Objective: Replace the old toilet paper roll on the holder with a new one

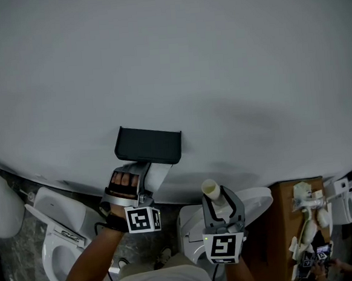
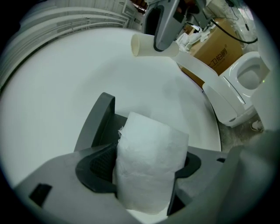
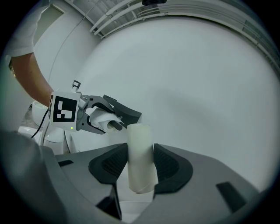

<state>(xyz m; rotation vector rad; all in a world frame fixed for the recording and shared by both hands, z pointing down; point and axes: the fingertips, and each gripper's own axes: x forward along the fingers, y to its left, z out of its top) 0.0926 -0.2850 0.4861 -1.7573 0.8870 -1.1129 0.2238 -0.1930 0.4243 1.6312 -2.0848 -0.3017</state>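
Hidden/unclear: the holder (image 1: 148,145) showed only its dark cover in the head view. I couldn't tell whether the new roll (image 2: 148,166) was on the spindle or just under the cover. The roll's lower end was hidden behind the gripper body in the left gripper view.

The left gripper (image 1: 145,169) had its jaws spread wide and pinching the new roll by its sides, at 6 o'clock of the holder and right against it. The right gripper (image 1: 222,201) pinched the empty cardboard tube (image 3: 140,157) upright, with the tube's base tucked out of sight between the jaws. It was at 4 o'clock of the holder, apart from it.

Around: a plain grey wall (image 1: 219,73) filled most of the frame. There was an open toilet (image 1: 62,237) at 8 o'clock, and a second toilet (image 1: 256,198) partly blocked by the right gripper. A cardboard box (image 1: 291,218) sat at 4 o'clock, and the clutter on it was too small to make out.
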